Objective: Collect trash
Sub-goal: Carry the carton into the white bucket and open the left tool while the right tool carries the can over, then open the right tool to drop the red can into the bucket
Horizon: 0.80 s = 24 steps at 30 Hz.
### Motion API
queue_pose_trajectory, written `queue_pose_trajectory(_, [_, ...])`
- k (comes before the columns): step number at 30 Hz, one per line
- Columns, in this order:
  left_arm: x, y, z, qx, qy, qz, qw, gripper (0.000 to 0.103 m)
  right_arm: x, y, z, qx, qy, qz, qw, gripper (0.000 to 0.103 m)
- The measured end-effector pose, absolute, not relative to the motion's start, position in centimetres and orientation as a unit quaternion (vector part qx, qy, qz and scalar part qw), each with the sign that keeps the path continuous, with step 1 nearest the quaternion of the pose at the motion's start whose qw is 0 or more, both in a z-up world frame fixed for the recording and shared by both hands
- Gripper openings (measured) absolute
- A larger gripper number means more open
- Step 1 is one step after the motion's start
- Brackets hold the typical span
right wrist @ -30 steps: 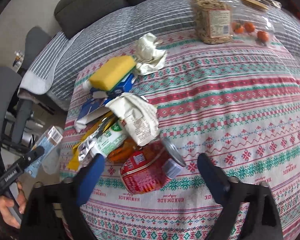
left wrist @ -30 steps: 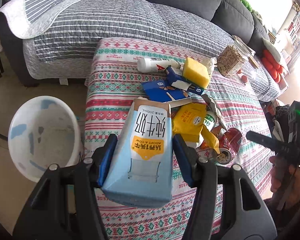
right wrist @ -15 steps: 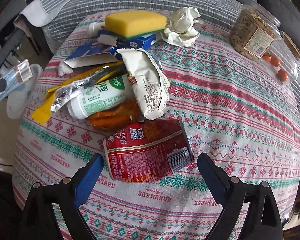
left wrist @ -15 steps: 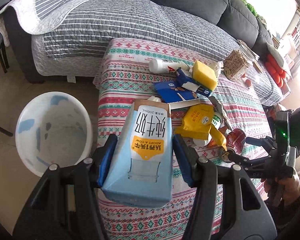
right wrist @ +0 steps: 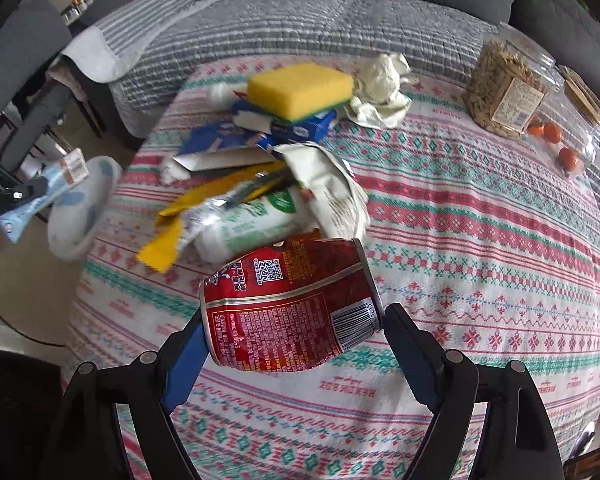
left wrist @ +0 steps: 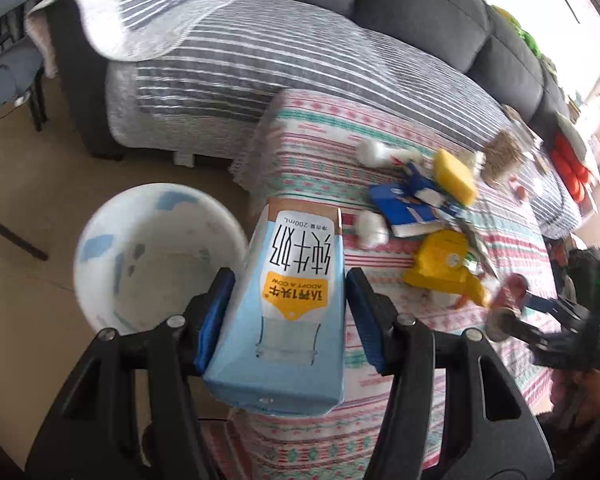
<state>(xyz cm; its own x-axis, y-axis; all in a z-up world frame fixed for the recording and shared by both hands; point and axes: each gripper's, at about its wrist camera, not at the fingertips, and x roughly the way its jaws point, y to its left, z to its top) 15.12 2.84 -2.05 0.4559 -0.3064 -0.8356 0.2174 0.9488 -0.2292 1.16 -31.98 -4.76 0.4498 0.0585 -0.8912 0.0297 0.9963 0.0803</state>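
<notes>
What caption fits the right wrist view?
Right gripper closing its blue-padded jaws around a dented red drink can on the patterned tablecloth, beside piled wrappers.

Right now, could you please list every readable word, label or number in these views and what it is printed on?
"纯牛奶", "ADOPT A COW", "200mL": milk carton, in the left gripper.
"HANDMADE": tablecloth, upside down.
Red can between the right gripper's jaws: too small.
Seed jar label: blurred.
</notes>
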Motion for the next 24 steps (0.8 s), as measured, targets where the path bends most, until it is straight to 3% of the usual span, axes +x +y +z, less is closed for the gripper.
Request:
queue_pose_trajectory(14, [18.0, 9.5, -4.9, -0.053, 0.478, -0.089, 0.873, 0.059, 3.8, -22.3, -1.4, 0.064, 0.470, 0.091, 0.876, 0.086])
queue_pose_trajectory(16, [18.2, 9.8, -5.2, -0.050, 0.484, -0.086, 0.869, 0.065, 4.5, -20.6, -1.4, 0.058, 0.469, 0.100, 0.876, 0.086])
queue_pose_trajectory(18, [18.1, 10.5, -5.2, -0.052, 0.487, -0.076, 0.869, 0.079, 5.4, -19.2, -1.5, 0.055, 0.472, 0.108, 0.873, 0.086])
queue_pose_trajectory(24, [17.2, 13.3, -3.8, -0.029, 0.476, -0.043, 0.878, 0.085, 7.7, -15.0, -1.9, 0.041, 0.476, 0.119, 0.870, 0.086])
